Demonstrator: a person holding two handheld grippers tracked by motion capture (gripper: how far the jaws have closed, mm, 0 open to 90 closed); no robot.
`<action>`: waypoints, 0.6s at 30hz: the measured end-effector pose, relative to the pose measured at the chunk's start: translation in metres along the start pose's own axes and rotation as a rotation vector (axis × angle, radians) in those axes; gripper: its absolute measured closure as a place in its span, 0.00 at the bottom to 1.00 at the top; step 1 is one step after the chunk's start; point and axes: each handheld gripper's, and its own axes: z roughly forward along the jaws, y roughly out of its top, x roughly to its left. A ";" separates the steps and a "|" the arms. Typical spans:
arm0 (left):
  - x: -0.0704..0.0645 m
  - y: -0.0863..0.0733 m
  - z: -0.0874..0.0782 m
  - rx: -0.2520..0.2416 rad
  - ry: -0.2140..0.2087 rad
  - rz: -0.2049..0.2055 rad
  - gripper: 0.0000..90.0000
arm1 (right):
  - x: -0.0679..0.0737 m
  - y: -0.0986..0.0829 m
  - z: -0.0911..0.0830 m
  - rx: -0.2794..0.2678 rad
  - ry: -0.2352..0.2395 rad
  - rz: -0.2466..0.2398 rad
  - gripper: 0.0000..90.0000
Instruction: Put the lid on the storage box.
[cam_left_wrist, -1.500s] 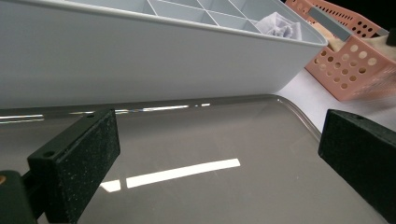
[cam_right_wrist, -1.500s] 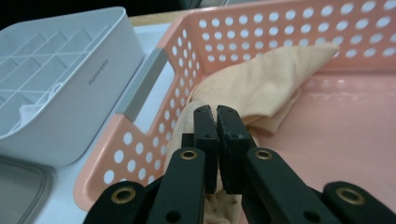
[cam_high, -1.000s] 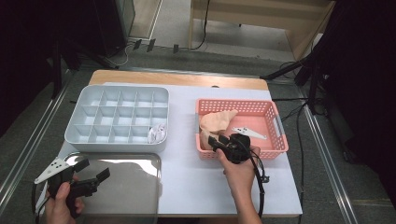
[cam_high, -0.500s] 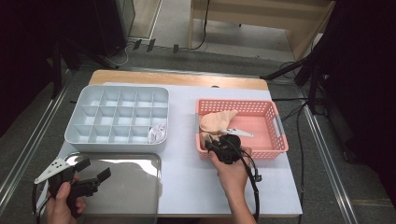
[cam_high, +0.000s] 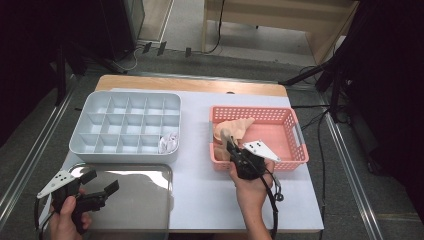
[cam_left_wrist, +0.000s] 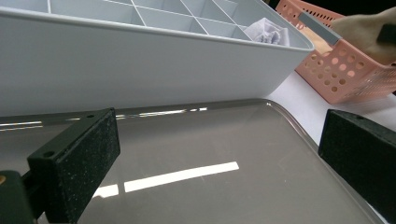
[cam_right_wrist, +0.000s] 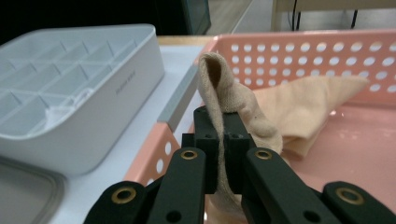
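Sock (cam_right_wrist: 233, 100), beige, clamped between the jaws of the right gripper (cam_right_wrist: 218, 140); a fold rises above the jaw tips, the rest trails ahead and to the right onto the floor of the basket (cam_right_wrist: 355, 149). Judged soft, light, limp: it will drape and sag, not slip much on the pads. The hold on a doubled fold near one end looks sound; the free end may catch the basket's near wall.

The right gripper view shows cloth pinched between the pads. The high view gives the layout: right gripper (cam_high: 231, 146) at the basket's near-left corner, the divided box (cam_high: 125, 100) to its left, one near cell holding a white bundle (cam_high: 169, 143).

Left gripper (cam_left_wrist: 219, 154): jaws wide apart, nothing between, hovering over the tray (cam_left_wrist: 196, 140), with the box wall just ahead.
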 end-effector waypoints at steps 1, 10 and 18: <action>0.000 0.000 0.000 -0.001 -0.002 0.002 0.00 | -0.001 0.001 -0.001 -0.016 0.005 0.004 0.99; -0.001 0.001 0.000 -0.002 0.002 0.005 0.00 | -0.006 0.007 -0.016 -0.143 0.009 0.010 0.99; -0.002 0.001 0.000 -0.004 0.005 0.007 0.00 | -0.008 0.010 -0.042 -0.174 0.004 0.026 0.99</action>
